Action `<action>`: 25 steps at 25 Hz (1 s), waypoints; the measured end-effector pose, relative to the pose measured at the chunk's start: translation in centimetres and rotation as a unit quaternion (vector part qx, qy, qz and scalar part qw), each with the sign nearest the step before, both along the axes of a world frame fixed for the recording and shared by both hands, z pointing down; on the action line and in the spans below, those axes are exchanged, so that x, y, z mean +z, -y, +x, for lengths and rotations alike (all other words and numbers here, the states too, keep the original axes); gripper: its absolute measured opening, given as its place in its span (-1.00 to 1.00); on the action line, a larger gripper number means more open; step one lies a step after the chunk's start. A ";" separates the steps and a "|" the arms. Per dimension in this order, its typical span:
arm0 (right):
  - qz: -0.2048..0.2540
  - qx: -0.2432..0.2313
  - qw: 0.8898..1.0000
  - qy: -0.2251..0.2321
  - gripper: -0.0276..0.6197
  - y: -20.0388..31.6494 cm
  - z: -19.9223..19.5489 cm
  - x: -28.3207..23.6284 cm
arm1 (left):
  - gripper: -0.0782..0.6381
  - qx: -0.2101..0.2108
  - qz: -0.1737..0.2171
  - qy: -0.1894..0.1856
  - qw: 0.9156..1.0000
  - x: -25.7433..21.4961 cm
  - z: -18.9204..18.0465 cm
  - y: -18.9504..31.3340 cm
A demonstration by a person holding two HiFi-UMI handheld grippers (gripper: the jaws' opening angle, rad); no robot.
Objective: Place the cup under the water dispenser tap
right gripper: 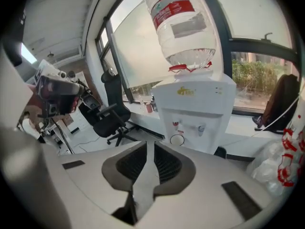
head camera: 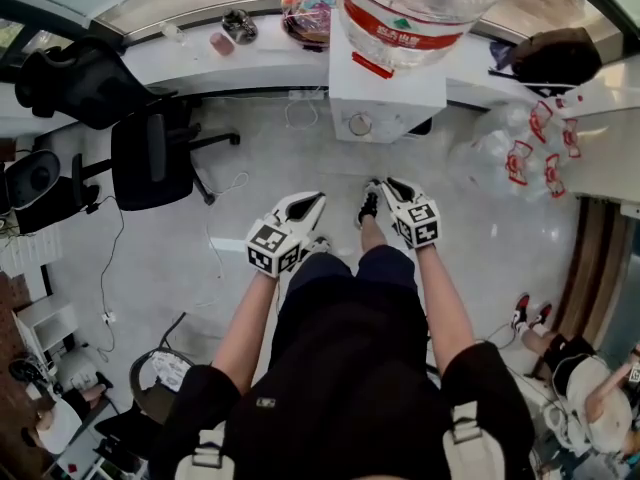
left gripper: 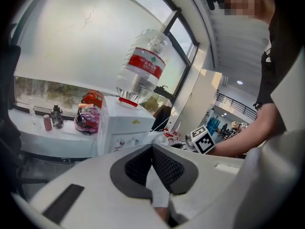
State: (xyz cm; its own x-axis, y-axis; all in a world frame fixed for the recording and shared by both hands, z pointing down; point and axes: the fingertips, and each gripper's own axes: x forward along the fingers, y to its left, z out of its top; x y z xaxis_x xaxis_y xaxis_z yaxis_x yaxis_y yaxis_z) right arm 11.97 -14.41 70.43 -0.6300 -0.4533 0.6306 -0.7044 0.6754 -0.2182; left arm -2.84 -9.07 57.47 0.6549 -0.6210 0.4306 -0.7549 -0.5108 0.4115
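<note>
You're in an office: swivel chair (head camera: 150,158) by the desks, water dispenser (head camera: 385,93) against a long window ledge (head camera: 190,56), cables (head camera: 103,268) trailing over the pale floor (head camera: 300,158).

Water bottle (head camera: 415,8) red label, dispenser (right gripper: 195,106) yellow logo: print too blurred to read

white dispenser (head camera: 385,98), red-banded bottle (head camera: 405,13), black chair (head camera: 150,158)

At the left of my head view I see a black office chair (head camera: 150,153). Above it a white window ledge (head camera: 190,58) carries a small dark bottle (head camera: 240,25) and a colourful snack bowl (head camera: 308,8). Clear plastic bags with red print (head camera: 525,148) lie at the right edge, and a seated person (head camera: 590,388) shows in the lower right corner.
</note>
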 end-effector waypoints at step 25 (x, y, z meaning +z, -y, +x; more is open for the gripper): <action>0.110 0.011 0.994 0.000 -0.93 -12.1 -2.4 -12.2 | -0.78 0.039 0.050 0.009 0.998 -4.4 -1.9 -8.2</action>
State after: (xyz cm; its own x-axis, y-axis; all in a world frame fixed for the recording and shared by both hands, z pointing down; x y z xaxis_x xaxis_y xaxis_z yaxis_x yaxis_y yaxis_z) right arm 9.55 -2.27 58.25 -0.6188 -0.5929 0.5152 -0.7189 0.6919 -0.0672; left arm -4.77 -0.89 53.12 0.6955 -0.6089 0.3814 -0.7181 -0.6055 0.3430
